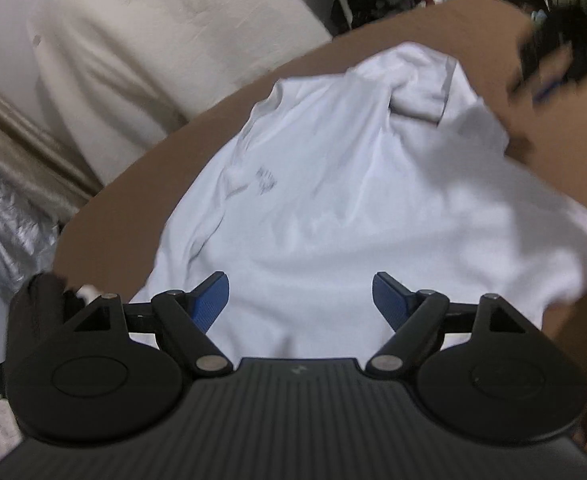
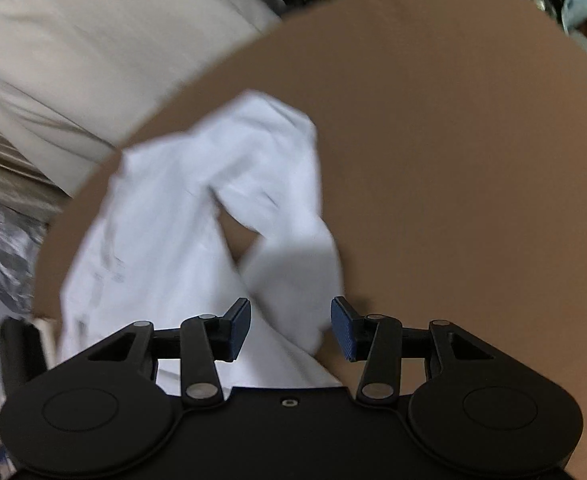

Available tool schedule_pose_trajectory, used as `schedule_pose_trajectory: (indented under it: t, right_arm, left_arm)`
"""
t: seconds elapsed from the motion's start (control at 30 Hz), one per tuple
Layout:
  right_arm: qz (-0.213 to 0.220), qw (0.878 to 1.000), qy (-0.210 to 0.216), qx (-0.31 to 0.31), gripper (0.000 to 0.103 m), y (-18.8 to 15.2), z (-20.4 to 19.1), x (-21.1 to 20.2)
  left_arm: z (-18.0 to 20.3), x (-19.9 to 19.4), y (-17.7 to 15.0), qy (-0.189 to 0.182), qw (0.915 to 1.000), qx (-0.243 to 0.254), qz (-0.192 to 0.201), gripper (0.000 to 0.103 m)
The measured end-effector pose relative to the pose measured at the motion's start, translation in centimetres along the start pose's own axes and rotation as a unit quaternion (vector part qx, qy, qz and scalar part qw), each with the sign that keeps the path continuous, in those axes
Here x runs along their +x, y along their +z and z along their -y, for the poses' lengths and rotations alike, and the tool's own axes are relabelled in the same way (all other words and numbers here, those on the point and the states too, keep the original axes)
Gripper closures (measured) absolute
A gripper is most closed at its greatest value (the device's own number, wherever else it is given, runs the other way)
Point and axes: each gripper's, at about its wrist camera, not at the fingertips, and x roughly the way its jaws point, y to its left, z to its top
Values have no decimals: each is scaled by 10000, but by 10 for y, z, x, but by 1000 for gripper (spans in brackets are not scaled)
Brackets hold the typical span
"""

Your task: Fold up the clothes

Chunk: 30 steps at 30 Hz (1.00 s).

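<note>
Both grippers hold nothing. The left gripper [image 1: 300,300] gapes wide, the right gripper [image 2: 290,329] about halfway. Right under and ahead of them, the white shirt [image 1: 333,200] lies bunched on the brown table [image 2: 433,140]. Best to pinch an edge and smooth it flat first.

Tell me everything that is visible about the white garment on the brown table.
The white garment is a soft, thin-looking cloth, probably a shirt, with a faint grey print. It lies crumpled and wrinkled on the brown table, not yet folded flat. One part is bunched and turned over at the far end, leaving a small gap where the table shows. In these blurred views nothing grips it; both grippers are above its near edge.
</note>
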Motion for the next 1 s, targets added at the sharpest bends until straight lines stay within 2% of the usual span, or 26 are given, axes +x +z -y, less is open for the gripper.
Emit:
schedule_pose_trajectory:
  t: [0.1,0.23,0.3,0.37,0.43,0.5,0.63,0.67,0.7,0.73,0.77,0.83,0.9,1.0]
  right_arm:
    - [-294,9995,49,143,53,-9,24,24]
    - [-210,9958,663,592,52,-8,47,31]
    - [-426,9908,937,882,52,-8,51,38]
    - [-519,9873,1091,1035,52,-12,50,43]
    - [-491,9888,1018,971,49,-14,44,50]
    - [-413,9906,734,1075,49,-12,42,58]
    - [-225,9946,590,828,48,2,24,88]
    - [-211,9962,510,673,48,5,17,96]
    - [-182,9975,441,521,53,8,10,104]
    - [-25,9981,470,406,75,11,4,103]
    - [144,9983,495,287,89,14,-1,102]
    - [696,9965,465,-2,91,23,-11,95]
    - [1385,9898,274,-184,91,34,-19,73]
    - [2423,9688,-77,-516,91,54,-34,26]
  left_arm:
    - [2,23,14,-374,9978,-492,220,24]
    - [6,66,26,-777,9886,-1269,206,24]
    - [8,89,31,-979,9834,-1530,27,25]
    - [9,107,36,-1110,9803,-1633,-56,25]
    - [12,123,41,-1191,9786,-1677,-78,25]
    - [16,137,47,-1126,9820,-1514,-32,25]
    - [28,157,57,-808,9939,-730,164,24]
    - [34,162,57,-667,9970,-350,160,24]
    - [40,167,57,-527,9985,28,157,24]
    - [44,173,54,-475,9982,333,140,24]
    - [45,178,50,-503,9974,488,191,24]
    - [44,188,43,-594,9957,655,277,24]
    - [35,198,43,-707,9962,450,247,24]
    - [17,212,47,-981,9950,1,202,24]
